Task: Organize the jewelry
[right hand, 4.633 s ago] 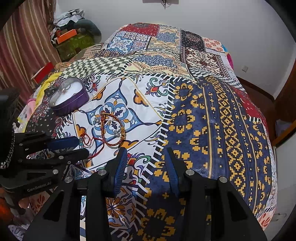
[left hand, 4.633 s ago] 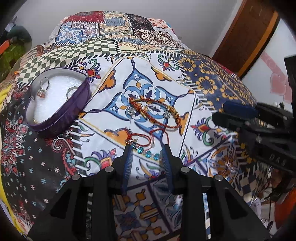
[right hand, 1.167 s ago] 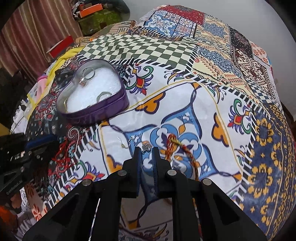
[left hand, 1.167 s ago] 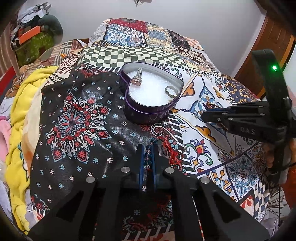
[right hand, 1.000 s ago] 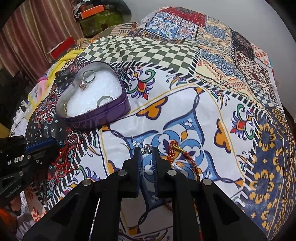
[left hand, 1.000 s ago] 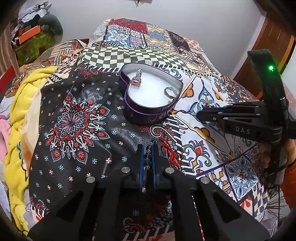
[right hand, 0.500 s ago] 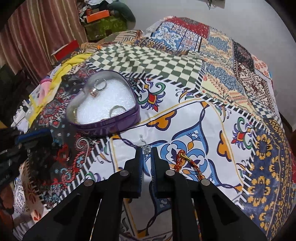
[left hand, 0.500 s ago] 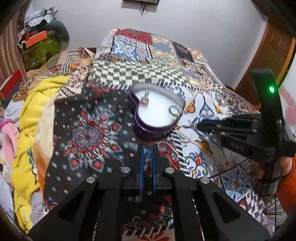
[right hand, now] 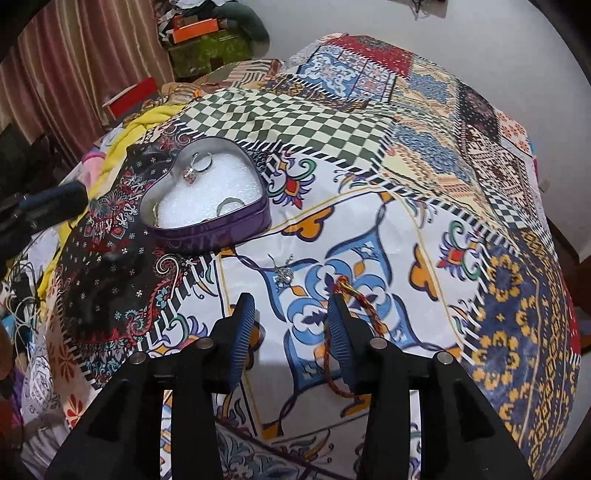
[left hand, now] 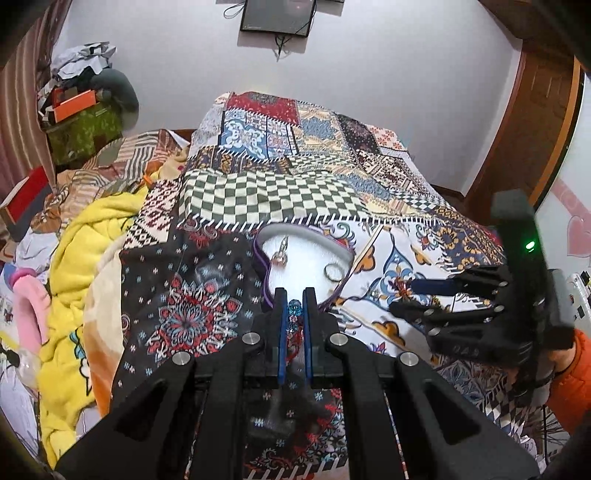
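It was a bedroom in a lived-in home. A bed under a patchwork bedspread (left hand: 295, 166) filled the middle, with a rumpled yellow blanket (left hand: 85, 236) at nine o'clock. Striped curtains (right hand: 85, 55) hung at ten o'clock beside a pile of boxes and clothes (left hand: 81, 110). A small dark screen (left hand: 275, 16) sat on the white wall at twelve, and a wooden door (left hand: 532, 129) stood at two o'clock.

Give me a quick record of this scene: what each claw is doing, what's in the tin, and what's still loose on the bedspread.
left claw: shut on blue-bead bracelet, near the tin
right claw: open, empty, above the bedspread
tin: purple, heart-shaped, open, white lining
in tin: stone ring, plain ring
loose: silver pendant, braided cord bracelet
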A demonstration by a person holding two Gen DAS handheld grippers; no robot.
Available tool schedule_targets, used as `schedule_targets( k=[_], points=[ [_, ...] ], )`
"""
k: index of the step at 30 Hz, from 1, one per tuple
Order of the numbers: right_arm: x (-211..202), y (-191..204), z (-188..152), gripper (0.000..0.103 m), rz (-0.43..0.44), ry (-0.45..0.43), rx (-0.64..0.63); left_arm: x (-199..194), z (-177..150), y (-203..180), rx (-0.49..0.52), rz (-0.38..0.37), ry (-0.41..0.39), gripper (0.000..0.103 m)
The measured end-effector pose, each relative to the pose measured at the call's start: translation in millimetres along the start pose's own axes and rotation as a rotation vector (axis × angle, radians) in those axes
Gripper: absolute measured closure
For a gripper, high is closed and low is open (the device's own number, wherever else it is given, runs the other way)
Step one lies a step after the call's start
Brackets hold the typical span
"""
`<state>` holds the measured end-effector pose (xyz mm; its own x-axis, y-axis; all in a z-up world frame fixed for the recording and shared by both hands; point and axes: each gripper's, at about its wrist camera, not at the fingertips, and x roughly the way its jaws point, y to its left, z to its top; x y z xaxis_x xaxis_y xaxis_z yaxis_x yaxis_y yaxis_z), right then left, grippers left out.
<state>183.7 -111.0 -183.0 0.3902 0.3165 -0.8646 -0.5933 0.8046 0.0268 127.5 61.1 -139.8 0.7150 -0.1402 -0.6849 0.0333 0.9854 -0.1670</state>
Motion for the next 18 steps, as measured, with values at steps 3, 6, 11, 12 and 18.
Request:
schedule_targets(
  k=[3,6,11,12,18],
  points=[
    [12.2,2.1,6.3,0.066,-0.004,0.019,-0.001,0.9,3.8,-1.3,0.002,-0.003,-0.008,0.097],
    [21.3,2.3,10.1,0.066,0.005,0.032,0.002,2.6,5.1,-0.9,0.002,-0.005,-0.012,0.097],
    [26.3,3.2,12.5,0.080,0.006,0.015,0.004,8.9,4.8,2.5,-0.007,-0.003,-0.003,0.097],
    [26.4,3.9,12.0,0.085,0.006,0.013,-0.001,9.6,4.7,3.3,-0.009,-0.002,-0.001,0.097],
    [22.0,2.5,10.8,0.092,0.011,0.000,0.014,7.5,9.4,4.1,-0.015,-0.006,-0.012,0.097]
  ],
)
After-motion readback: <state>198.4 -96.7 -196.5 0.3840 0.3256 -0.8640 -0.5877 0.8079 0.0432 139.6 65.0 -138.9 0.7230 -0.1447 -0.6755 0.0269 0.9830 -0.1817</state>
